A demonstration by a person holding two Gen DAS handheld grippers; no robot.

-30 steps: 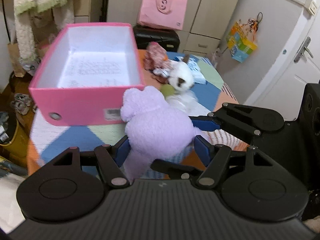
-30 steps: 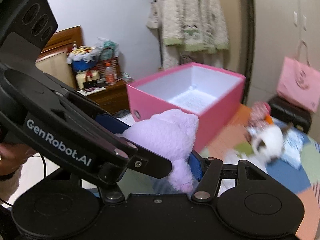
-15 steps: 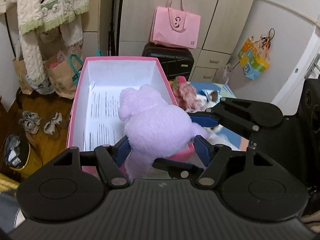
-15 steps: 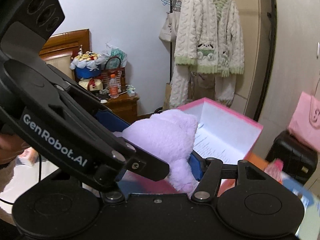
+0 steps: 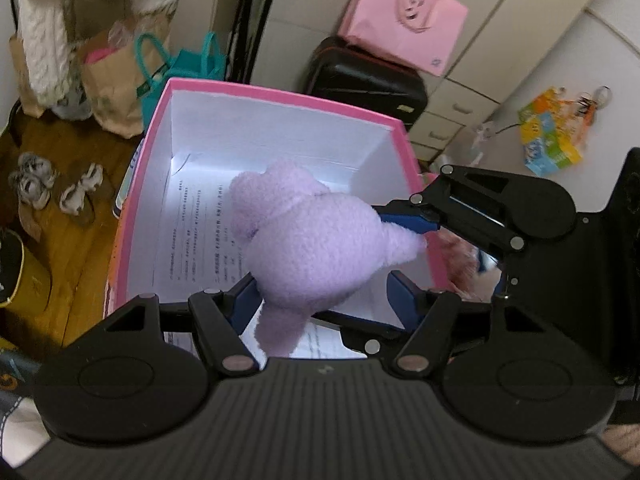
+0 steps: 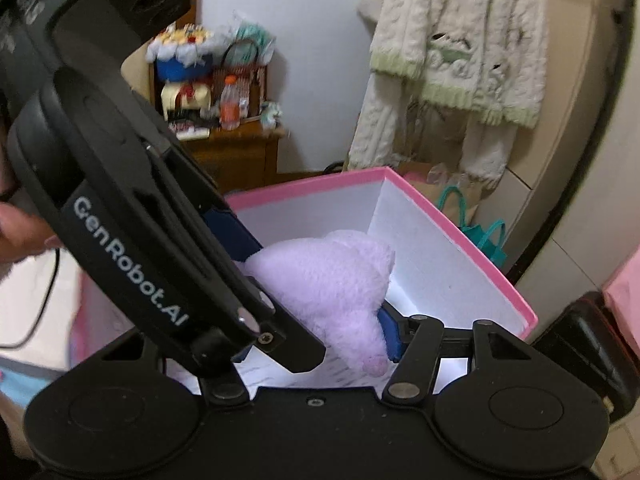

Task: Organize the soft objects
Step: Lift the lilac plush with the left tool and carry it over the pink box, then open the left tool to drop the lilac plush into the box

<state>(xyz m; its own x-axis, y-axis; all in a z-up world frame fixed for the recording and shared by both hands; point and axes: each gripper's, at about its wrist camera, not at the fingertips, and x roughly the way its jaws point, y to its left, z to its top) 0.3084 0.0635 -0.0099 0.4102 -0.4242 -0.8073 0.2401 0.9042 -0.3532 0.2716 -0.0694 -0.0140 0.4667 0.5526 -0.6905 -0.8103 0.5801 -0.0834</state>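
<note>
A fluffy purple plush toy hangs over the inside of a pink box with white walls and a printed sheet on its floor. My left gripper is shut on the toy's lower body, a blue pad on each side. The right gripper comes in from the right, one blue finger against the toy's far flank. In the right wrist view the plush toy sits between the jaws of the right gripper, which are closing on it. The left gripper's black arm crosses in front there, above the pink box.
Behind the box stand a black suitcase with a pink bag on it, and paper bags. Shoes lie on the wooden floor at left. A knitted cardigan hangs above, and a wooden cabinet stands further back.
Both grippers carried the purple plush toy from in front of the pink box to above its open inside. The patchwork table and other toys slid out of view.
</note>
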